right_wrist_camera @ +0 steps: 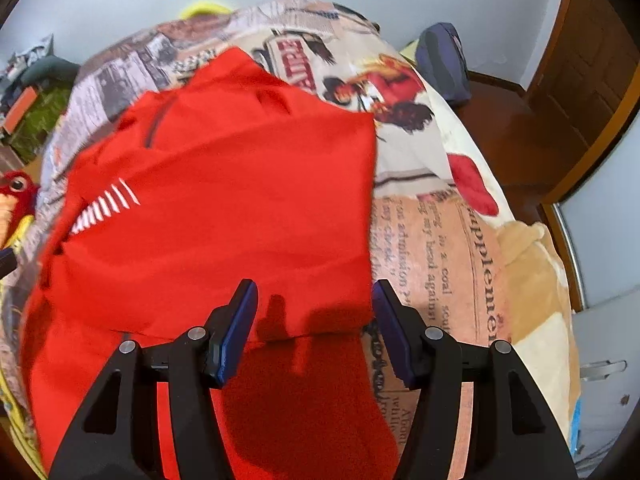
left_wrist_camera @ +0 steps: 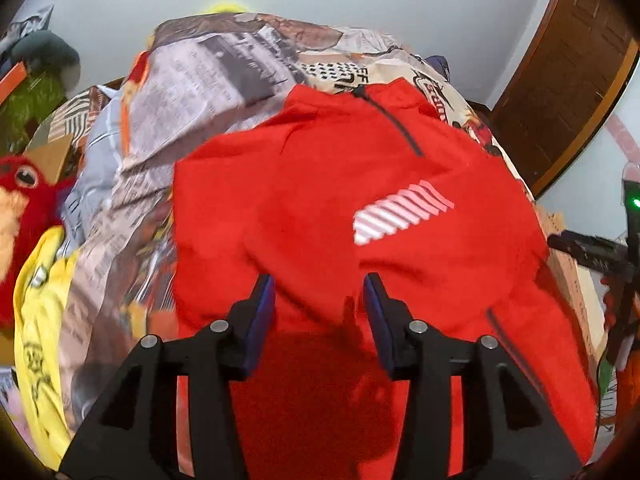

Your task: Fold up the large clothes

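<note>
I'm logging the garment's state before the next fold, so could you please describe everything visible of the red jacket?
The red jacket looks like thin, smooth fabric, with a dark neck zip, a second dark zip lower down and a white striped logo. It lies spread, front up, on the printed bedcover, one side folded over in a straight edge. Both grippers, left and right, are open above its lower part.
</note>
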A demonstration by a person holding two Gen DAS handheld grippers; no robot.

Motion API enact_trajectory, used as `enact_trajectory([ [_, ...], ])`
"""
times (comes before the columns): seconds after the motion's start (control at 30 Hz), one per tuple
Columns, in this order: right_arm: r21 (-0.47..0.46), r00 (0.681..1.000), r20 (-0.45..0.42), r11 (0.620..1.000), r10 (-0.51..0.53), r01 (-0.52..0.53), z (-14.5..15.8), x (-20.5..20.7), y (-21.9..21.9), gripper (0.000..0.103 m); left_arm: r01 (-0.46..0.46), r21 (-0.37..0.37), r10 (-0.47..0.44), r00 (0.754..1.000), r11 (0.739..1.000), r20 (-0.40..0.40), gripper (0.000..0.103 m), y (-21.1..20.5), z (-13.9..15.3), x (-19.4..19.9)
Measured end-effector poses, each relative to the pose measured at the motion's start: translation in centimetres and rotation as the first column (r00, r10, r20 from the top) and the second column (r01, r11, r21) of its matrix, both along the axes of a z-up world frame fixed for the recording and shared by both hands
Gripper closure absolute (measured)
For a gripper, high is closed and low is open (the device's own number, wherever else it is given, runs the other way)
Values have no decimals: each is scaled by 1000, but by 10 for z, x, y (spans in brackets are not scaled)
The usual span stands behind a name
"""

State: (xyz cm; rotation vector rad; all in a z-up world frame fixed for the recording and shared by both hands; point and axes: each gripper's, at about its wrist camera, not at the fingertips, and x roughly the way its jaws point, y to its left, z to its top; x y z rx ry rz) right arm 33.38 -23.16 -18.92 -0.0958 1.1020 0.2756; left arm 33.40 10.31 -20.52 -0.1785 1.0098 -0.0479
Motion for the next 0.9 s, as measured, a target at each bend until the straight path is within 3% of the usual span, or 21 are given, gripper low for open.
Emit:
enact_trajectory([
  [0.2,24,998,26,998,62,-63,4,1,19,47,14,33,-12,998,999,-63,59,-18,-28,49],
  [0.27,21,997,13,997,79,-79,-3,4,27,47,30,68,-24,996,997,-86,72,-25,-44,60],
  [0.3,17,996,7,996,84,-84,-5,5,29,47,31,76,-23,995,997,-96,84,-27,-49,63],
  [0.43,-15,995,-40,996,90,-91,-30,11,37,47,33,88,-24,995,996,-95,96,-27,-58,69],
  [0.5,-16,994,-66,996,89,-90,-43,14,36,47,27,90,-21,998,996,-67,97,-24,-51,66],
  [0.67,6,995,-59,997,81,-81,-44,15,34,46,5,57,-7,999,998,31,97,-6,-11,43],
  [0.9,-49,995,-43,995,86,-88,-44,11,42,46,-15,101,5,995,995,103,98,20,23,2],
])
